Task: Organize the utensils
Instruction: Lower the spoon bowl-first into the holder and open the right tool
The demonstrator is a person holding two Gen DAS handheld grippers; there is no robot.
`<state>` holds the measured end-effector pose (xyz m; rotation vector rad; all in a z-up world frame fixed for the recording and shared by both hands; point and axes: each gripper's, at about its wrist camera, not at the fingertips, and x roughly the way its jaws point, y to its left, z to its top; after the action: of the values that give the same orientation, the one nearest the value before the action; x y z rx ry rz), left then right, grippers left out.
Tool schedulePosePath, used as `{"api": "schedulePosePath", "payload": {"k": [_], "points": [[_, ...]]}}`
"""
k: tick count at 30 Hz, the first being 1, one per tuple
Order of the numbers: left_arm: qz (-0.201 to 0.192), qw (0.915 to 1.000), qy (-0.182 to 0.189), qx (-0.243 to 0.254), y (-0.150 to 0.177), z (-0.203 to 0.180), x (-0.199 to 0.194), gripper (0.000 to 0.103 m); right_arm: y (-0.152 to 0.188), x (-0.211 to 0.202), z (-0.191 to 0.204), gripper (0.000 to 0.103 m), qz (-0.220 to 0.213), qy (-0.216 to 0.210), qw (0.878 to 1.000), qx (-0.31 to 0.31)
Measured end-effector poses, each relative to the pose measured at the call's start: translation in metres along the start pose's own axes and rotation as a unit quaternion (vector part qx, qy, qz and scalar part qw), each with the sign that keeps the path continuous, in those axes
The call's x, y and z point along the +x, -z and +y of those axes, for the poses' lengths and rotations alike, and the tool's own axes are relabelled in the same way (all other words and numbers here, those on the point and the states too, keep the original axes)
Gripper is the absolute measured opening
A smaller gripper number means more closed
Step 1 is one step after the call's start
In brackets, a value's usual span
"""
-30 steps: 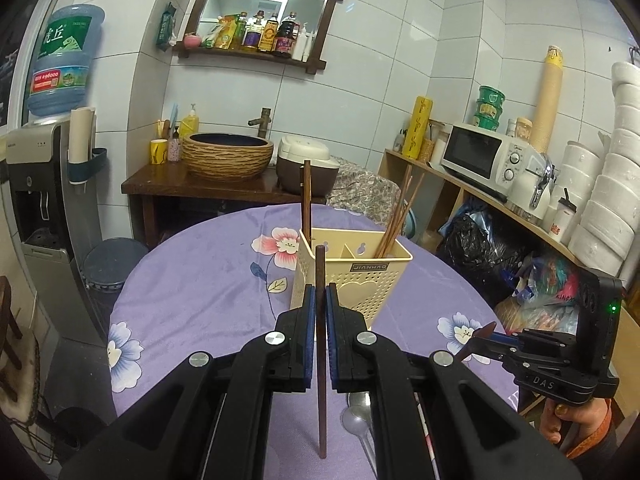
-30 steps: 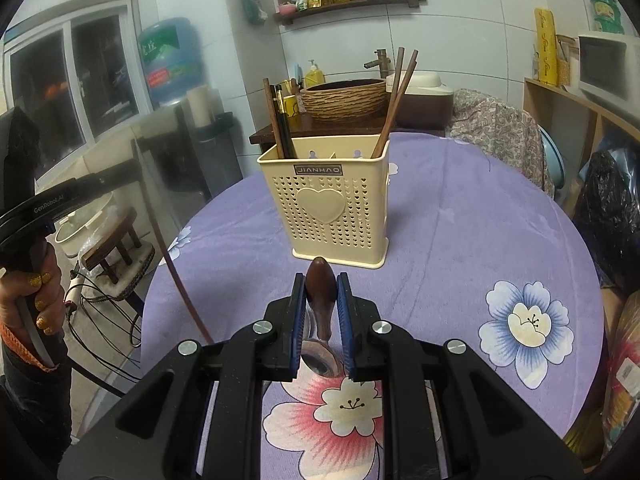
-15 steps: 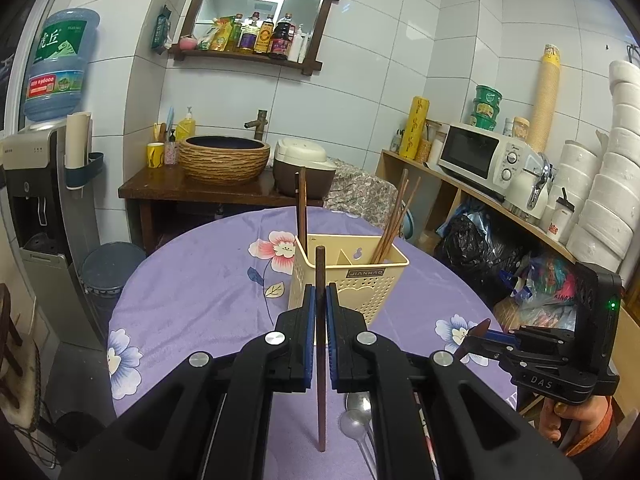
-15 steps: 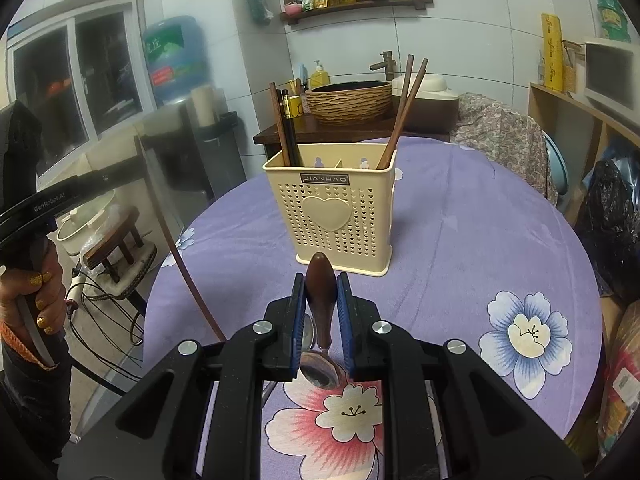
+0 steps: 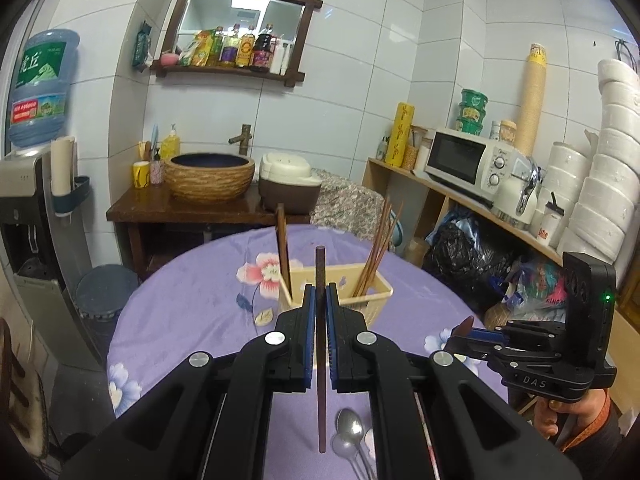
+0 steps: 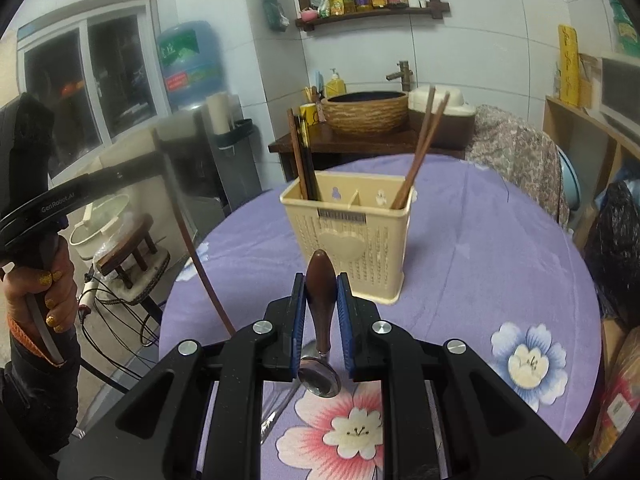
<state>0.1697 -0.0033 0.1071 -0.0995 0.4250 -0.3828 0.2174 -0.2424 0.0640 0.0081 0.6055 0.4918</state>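
The left claw (image 5: pixel 319 300) is clamped tight on a single dark chopstick (image 5: pixel 320 360), which stands nearly upright between the blue pads, its top poking above the fingers and its lower end hanging free above the purple flowered tablecloth (image 5: pixel 192 304); just beyond the claw, a little past the fingertips, sits the cream utensil holder (image 5: pixel 372 292), with a few brown chopsticks leaning out of its right compartment and darker ones standing in its left; below the claw, near the chopstick's lower end, two metal spoons (image 5: pixel 348 428) lie on the cloth.

The right claw (image 6: pixel 321 304) is closed, narrowly parted, on the brown wooden handle of a spoon (image 6: pixel 320 308); the handle points up and forward between the pads, and the shiny bowl hangs below the fingers, clear of the cloth; straight ahead of this claw, near but apart, the utensil holder (image 6: pixel 352 240) stands upright on the table, its heart-marked face towards the camera; to the left of the claw, the other chopstick shows as a long slanted rod, held by the person's left hand (image 6: pixel 44 292) on its grip.
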Motion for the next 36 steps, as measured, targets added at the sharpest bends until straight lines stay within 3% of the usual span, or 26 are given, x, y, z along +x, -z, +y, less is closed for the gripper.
{"api": "schedulePosePath", "payload": {"k": [6,10,13,17,25,32,36], "points": [[-0.054,0.9984,0.015,0.004,-0.076,-0.013,-0.003,0.006,-0.078,-0.012,0.003,0.016,-0.055,0.029,0.998,-0.024],[-0.085,0.9963,-0.009,0.006,-0.117,-0.022,0.015,0.006,-0.124,-0.005,0.0,0.016,-0.082,0.057,0.995,-0.026],[-0.083,0.9963,-0.022,0.005,-0.128,-0.024,0.041,0.006,-0.142,0.009,-0.006,0.016,-0.093,0.079,0.992,-0.023],[-0.072,0.9967,-0.036,0.01,-0.117,-0.022,0.07,0.006,-0.137,0.033,-0.018,0.016,-0.091,0.093,0.992,-0.009],[-0.013,0.9974,-0.07,0.015,-0.052,-0.003,0.114,0.006,-0.084,0.086,-0.031,0.016,-0.04,0.101,0.994,-0.001],[0.021,0.9969,-0.075,0.012,-0.022,0.008,0.13,0.006,-0.067,0.098,-0.032,0.016,-0.032,0.105,0.994,-0.007],[0.014,0.9958,-0.088,0.024,-0.019,0.007,0.128,0.007,-0.065,0.1,-0.036,0.016,-0.033,0.104,0.994,-0.001]]}}
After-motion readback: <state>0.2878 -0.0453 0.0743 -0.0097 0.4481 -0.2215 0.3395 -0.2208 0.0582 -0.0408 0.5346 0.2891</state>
